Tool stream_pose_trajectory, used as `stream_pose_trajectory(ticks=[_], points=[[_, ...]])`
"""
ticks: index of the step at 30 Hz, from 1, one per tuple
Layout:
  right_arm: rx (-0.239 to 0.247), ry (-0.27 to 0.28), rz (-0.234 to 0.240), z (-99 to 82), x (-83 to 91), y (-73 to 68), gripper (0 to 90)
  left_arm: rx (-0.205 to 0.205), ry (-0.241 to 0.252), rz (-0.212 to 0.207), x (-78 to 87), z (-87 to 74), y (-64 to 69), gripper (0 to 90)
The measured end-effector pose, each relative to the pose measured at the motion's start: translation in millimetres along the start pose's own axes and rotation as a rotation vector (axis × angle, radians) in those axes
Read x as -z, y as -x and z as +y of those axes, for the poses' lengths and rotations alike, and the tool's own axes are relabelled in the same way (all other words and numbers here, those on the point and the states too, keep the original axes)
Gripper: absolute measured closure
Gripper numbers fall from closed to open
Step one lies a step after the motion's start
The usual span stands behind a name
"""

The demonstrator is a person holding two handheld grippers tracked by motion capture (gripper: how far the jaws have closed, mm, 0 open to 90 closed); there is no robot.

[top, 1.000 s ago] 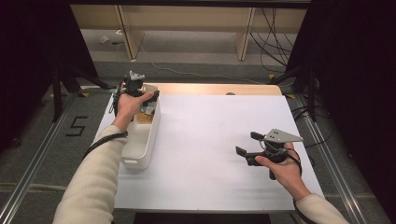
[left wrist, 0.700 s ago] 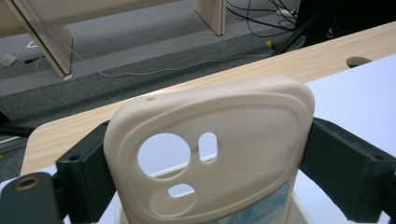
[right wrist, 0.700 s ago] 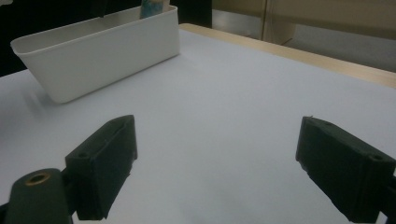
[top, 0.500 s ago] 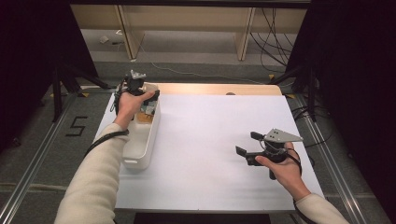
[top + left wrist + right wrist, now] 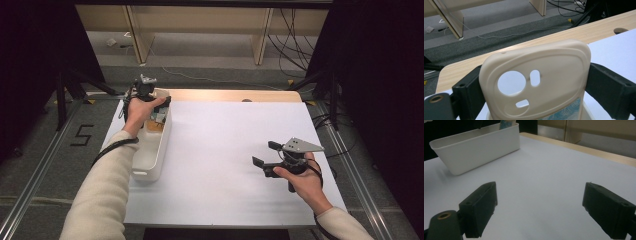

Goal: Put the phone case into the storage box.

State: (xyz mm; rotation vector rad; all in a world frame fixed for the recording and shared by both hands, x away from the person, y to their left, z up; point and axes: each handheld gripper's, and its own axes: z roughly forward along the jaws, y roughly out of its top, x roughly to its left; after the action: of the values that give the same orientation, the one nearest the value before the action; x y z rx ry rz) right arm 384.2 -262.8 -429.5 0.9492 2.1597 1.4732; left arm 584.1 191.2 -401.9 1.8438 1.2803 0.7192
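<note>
One table (image 5: pixel 235 165) carries the work, its top covered by a white sheet with a strip of pale wood left bare along the far edge. On its left side stands one long white bin (image 5: pixel 152 150), lengthwise from near to far; the right gripper view shows the same bin (image 5: pixel 477 151) across the sheet, well apart from that claw. There are two claws, one in each hand, and one cream phone case (image 5: pixel 536 80).

The left claw (image 5: pixel 150 107) is held over the far end of the bin. In the left gripper view the phone case stands upright between its two black jaws, the side with the camera cut-outs facing the lens, and both jaws press against the case's long edges, so this claw is pinching the case. The case's lower end reaches down toward the bin's rim; a bluish patterned thing shows just below it, too little of it to name. From the high view a few small items lie in the bin's far end, too small to count.

The right claw (image 5: pixel 264 154) hovers near the table's right edge, jaws spread wide, only bare white sheet between them.
</note>
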Motion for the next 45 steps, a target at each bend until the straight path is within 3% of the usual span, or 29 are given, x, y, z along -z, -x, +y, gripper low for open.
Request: stream_pose_trajectory(ticks=[23,45], points=[[0.000,-0.002,0.001,0.0,-0.2,0.5,13.4,-0.006,-0.017,0.006,-5.8,1.9,-1.0,7.9],[0.001,-0.001,-0.002,-0.1,0.1,1.0,13.4,-0.003,-0.012,0.018,-6.9,5.3,3.4,0.0]])
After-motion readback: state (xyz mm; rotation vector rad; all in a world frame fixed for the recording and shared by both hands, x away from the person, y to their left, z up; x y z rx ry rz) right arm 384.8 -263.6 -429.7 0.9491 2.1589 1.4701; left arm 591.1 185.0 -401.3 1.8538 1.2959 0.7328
